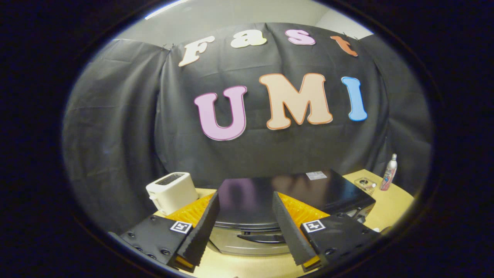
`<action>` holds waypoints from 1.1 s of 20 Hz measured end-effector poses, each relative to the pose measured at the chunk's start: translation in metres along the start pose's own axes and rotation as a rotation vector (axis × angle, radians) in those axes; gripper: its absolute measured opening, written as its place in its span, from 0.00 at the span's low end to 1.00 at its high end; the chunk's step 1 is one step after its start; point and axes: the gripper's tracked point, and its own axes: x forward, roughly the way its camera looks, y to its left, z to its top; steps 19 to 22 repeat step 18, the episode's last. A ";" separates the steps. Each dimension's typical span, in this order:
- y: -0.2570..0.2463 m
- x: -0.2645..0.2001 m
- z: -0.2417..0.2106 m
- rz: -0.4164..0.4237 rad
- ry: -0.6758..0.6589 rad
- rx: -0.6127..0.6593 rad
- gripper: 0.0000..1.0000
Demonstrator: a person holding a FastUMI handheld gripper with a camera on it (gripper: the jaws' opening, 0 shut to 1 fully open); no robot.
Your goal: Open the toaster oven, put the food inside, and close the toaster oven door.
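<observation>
Tong-mounted fisheye looks down and forward, close above the toaster oven (270,193)

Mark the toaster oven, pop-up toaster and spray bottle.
toaster oven (270,189), gripper view, on its glossy black top.
pop-up toaster (172,192), gripper view, on its white side.
spray bottle (388,172), gripper view, on its body.

Black cloth (127,127) drapes the booth's wall behind a light wooden desk (389,204). Above the cloth, a pale wall (247,13) carries a strip of light (166,8).

Toaster oven (293,189) top glossy black; tool (245,227) pads ribbed matt; table (393,200) wood-look.
</observation>
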 end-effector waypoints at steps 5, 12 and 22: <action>0.005 -0.029 0.047 -0.010 0.000 -0.092 0.88; 0.014 -0.043 0.084 -0.036 0.022 -0.150 0.89; 0.020 -0.049 0.080 -0.035 0.045 -0.109 0.89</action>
